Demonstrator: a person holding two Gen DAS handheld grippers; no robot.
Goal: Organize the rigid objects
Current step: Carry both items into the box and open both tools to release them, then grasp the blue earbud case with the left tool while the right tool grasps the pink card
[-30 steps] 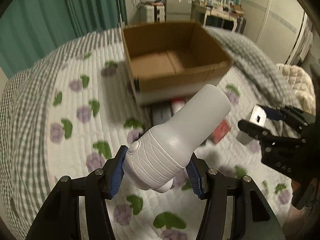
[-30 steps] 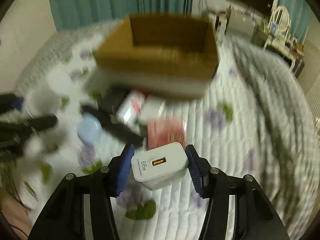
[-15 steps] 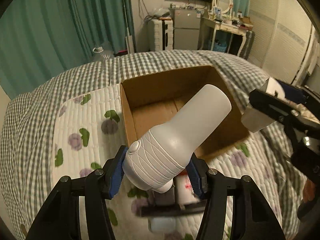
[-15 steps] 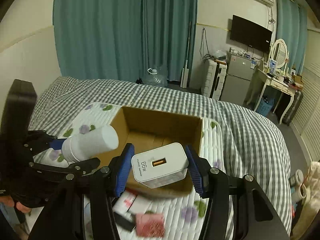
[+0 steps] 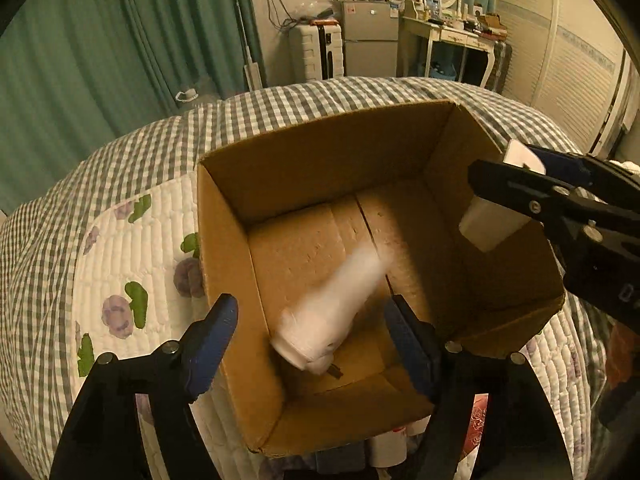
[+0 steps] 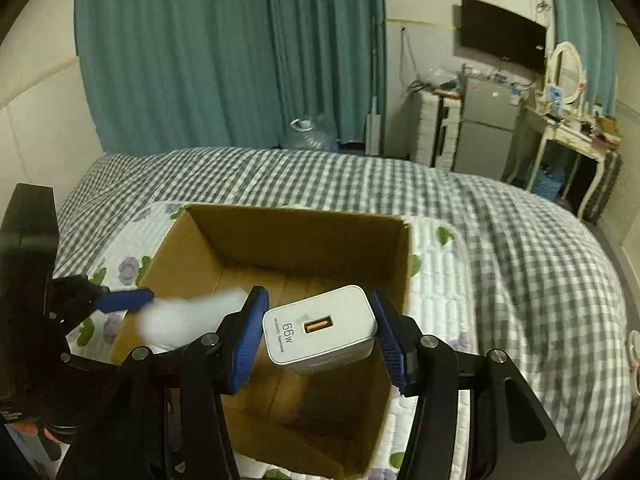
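Note:
An open cardboard box (image 5: 224, 240) sits on the bed; it also shows in the right wrist view (image 6: 296, 232). My left gripper (image 5: 312, 340) is open above the box's near end. A white bottle-shaped object (image 5: 332, 316), blurred by motion, is in the box below the left gripper; it also shows blurred in the right wrist view (image 6: 188, 316). My right gripper (image 6: 320, 340) is shut on a white 66W charger (image 6: 320, 330) above the box's right side. The charger also shows in the left wrist view (image 5: 492, 220).
A white quilt with flower prints (image 5: 132, 240) and a grey checked blanket (image 6: 520, 240) cover the bed. Small items (image 5: 392, 444) lie on the quilt in front of the box. Teal curtains (image 6: 224, 52), a desk (image 6: 568, 136) and a fridge (image 6: 488, 136) stand beyond the bed.
Both grippers moved over the box. The left gripper opened and let go of the white bottle-shaped object, which now drops into the box. The right gripper still holds the charger.

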